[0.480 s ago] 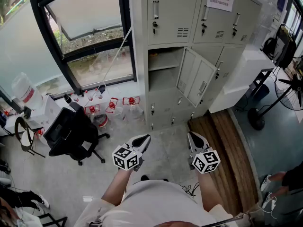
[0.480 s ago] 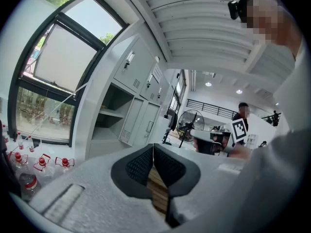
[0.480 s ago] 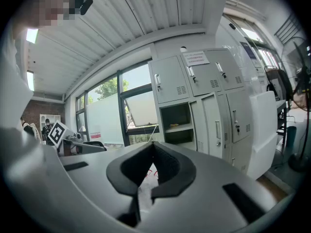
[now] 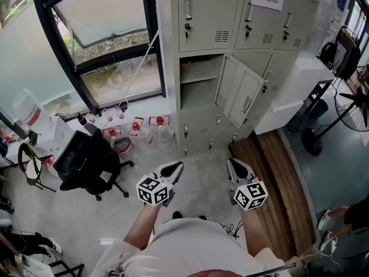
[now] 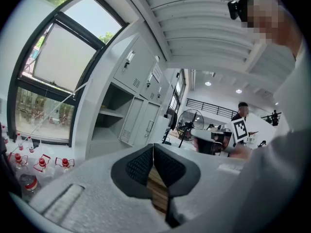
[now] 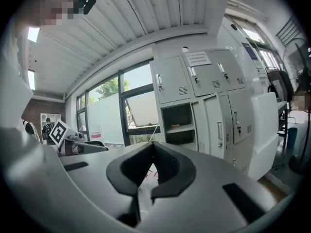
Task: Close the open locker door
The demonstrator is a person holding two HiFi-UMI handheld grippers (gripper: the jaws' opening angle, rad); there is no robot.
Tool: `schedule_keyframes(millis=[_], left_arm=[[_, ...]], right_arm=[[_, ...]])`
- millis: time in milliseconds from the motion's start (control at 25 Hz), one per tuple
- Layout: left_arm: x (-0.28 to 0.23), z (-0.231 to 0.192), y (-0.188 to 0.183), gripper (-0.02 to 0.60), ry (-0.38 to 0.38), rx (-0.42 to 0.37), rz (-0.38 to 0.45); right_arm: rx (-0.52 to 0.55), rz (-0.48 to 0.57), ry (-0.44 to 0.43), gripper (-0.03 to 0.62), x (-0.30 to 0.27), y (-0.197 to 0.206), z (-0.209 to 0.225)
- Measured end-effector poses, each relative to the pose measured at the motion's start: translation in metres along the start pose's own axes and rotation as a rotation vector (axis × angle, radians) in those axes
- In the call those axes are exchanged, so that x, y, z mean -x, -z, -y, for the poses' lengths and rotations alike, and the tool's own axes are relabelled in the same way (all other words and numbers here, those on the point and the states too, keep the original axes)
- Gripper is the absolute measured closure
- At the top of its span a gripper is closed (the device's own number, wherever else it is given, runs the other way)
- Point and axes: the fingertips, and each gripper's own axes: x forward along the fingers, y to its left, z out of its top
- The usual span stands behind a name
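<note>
A grey locker bank (image 4: 230, 22) stands ahead by the window. One middle door (image 4: 239, 97) hangs ajar, hinged on its right, and shows its inner face. Beside it gapes the open compartment (image 4: 198, 85) with a shelf. My left gripper (image 4: 173, 169) and right gripper (image 4: 237, 167) are held low in front of me, well short of the locker, both shut with nothing between the jaws. The left gripper view has the compartment (image 5: 111, 115) and door (image 5: 133, 123) beyond the gripper (image 5: 153, 147). The right gripper view shows the compartment (image 6: 177, 123) and door (image 6: 216, 130) past the gripper (image 6: 153, 144).
A black office chair (image 4: 86, 160) stands at the left, with several red-capped water bottles (image 4: 135, 128) under the window. A white cabinet (image 4: 297, 88) adjoins the lockers on the right. A wooden floor strip (image 4: 271, 178), a fan (image 4: 351, 105) and a person (image 4: 346, 221) are at the right.
</note>
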Motion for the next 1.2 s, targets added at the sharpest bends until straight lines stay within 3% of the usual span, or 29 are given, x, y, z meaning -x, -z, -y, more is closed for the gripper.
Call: schedule_keyframes(millis=[880, 1200], left_arm=[[0.003, -0.016, 0.008, 0.566, 0.019, 0.02, -0.023], [0.004, -0.025, 0.011, 0.566, 0.043, 0.03, -0.035]], right_arm=[[-0.009, -0.014, 0.084, 0.582, -0.009, 0.006, 0.003], [-0.007, -0.032, 0.108, 0.526, -0.015, 0.011, -0.003]])
